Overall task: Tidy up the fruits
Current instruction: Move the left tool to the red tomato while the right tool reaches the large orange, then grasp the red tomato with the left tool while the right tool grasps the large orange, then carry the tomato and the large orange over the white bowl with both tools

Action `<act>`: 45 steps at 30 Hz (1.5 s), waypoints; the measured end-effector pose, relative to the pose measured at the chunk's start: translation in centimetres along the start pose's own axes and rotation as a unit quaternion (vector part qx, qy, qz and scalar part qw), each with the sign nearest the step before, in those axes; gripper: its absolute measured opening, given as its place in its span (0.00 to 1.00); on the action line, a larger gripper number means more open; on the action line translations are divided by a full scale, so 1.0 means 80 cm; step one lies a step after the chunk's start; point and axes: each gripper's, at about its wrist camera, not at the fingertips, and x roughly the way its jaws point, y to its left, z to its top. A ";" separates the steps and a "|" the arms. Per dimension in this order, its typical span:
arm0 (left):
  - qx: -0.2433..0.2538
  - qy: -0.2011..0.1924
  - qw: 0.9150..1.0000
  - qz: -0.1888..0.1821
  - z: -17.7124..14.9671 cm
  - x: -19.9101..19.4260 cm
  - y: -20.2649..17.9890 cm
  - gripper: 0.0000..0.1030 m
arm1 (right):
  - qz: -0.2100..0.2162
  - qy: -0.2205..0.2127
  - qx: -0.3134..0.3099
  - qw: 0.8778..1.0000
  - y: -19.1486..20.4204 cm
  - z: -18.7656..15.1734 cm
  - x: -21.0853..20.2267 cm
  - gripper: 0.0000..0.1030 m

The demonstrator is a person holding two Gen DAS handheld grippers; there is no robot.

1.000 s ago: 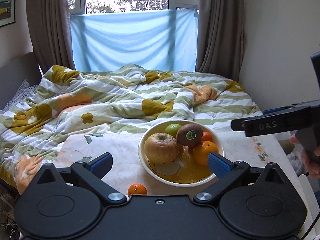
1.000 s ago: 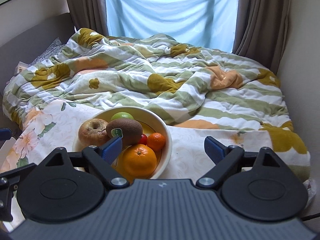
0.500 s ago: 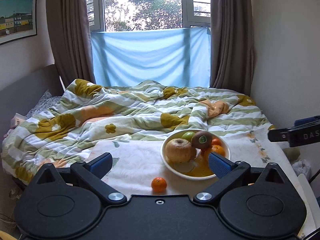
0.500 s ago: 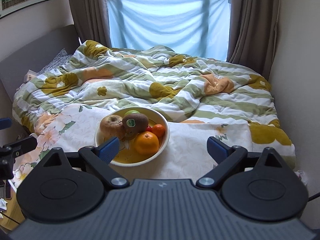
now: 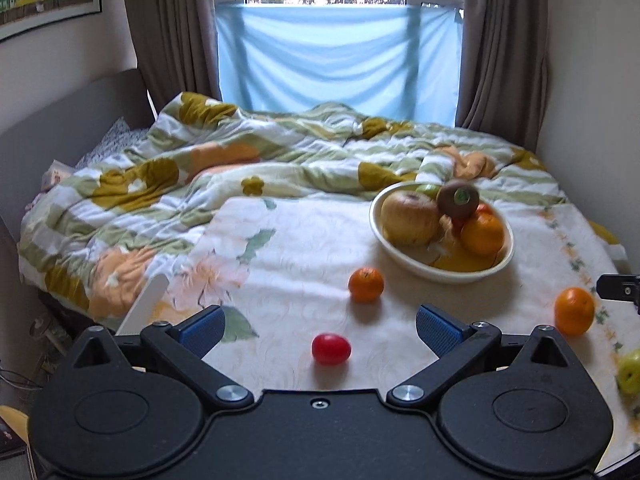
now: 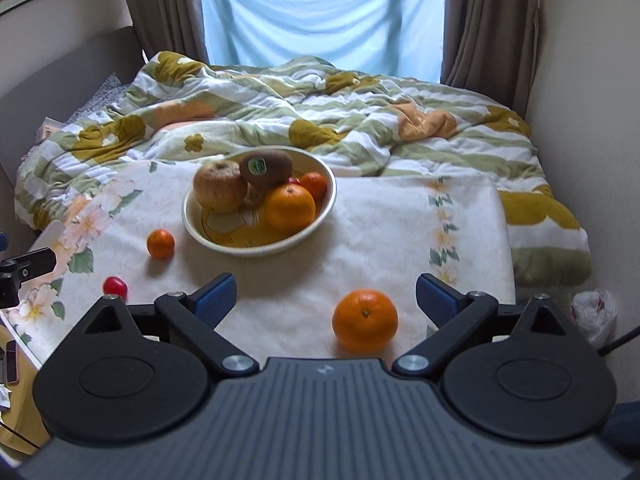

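Both claws gape wide and empty over a floral cloth: the left gripper (image 5: 318, 330) frames a red tomato (image 5: 331, 348) at lower centre, the right gripper (image 6: 326, 294) brackets a loose orange (image 6: 365, 320). A bowl (image 6: 192, 220) at mid-frame holds an apple (image 6: 220, 186), a kiwi (image 6: 266, 167) and citrus; a mandarin (image 6: 161, 243) lies just beside it, a green fruit (image 5: 629, 372) at the far right edge. Gathering looks only begun; next, likely, is closing on the orange and carrying it to the bowl. Nothing blocks the path, though round fruit may roll and the bowl is crowded.
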 end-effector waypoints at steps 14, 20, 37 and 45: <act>0.005 0.066 0.998 -0.010 -0.035 0.098 -0.003 0.83 | -0.045 0.040 0.024 0.998 -0.008 -0.055 0.074 1.00; 0.005 0.076 0.997 -0.022 -0.035 0.114 -0.007 0.64 | -0.051 0.049 0.026 0.997 -0.014 -0.056 0.091 1.00; 0.007 0.091 0.996 -0.024 -0.038 0.118 -0.012 0.38 | -0.051 0.060 0.030 0.996 -0.021 -0.052 0.124 0.89; 0.002 0.090 0.996 -0.025 -0.040 0.107 -0.013 0.38 | -0.056 0.054 0.031 0.996 -0.026 -0.051 0.127 0.72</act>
